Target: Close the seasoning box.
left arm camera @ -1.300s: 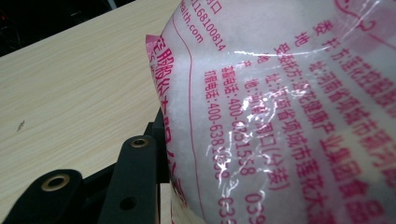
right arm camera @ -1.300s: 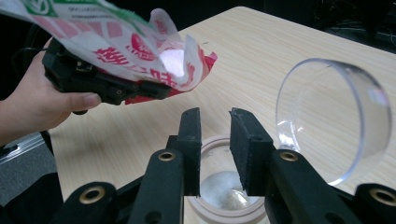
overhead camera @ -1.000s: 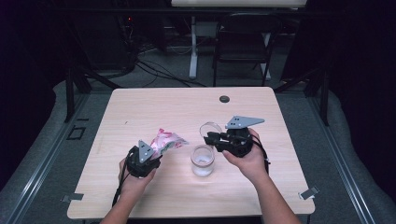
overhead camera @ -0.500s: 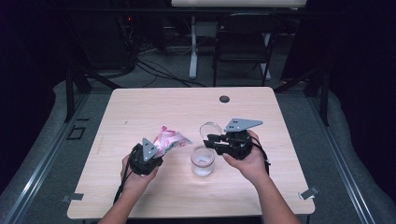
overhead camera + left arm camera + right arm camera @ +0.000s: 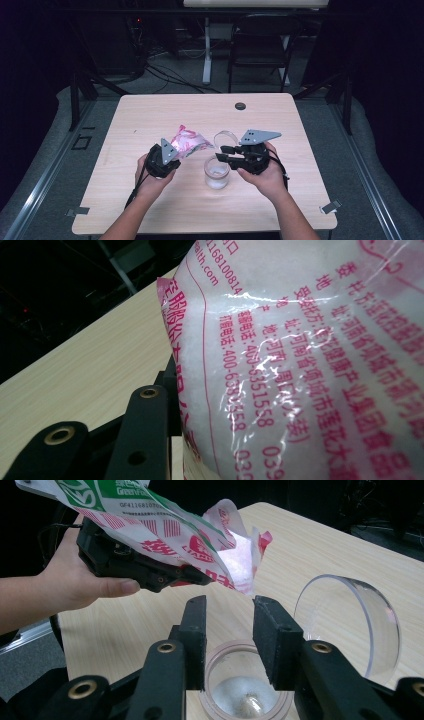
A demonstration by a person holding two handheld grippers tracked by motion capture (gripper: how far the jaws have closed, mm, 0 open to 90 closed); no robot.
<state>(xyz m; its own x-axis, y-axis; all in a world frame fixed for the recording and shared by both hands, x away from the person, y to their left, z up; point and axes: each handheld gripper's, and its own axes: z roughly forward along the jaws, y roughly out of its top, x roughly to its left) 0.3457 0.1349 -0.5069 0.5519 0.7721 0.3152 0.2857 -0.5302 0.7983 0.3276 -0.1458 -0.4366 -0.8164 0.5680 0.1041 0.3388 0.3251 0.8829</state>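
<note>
Lighting: my table evenly bright from overhead, surroundings dark. Glare streaks on my bag; near jaws softly blurred.

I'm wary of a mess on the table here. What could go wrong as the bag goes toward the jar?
1. The bag's torn mouth is wide and crumpled, the jar opening narrow: contents may spill onto the table.
2. The right gripper hangs open above the jar; a nudge could tip it.
3. The hinged lid stands beside the pour path and may deflect contents.
</note>
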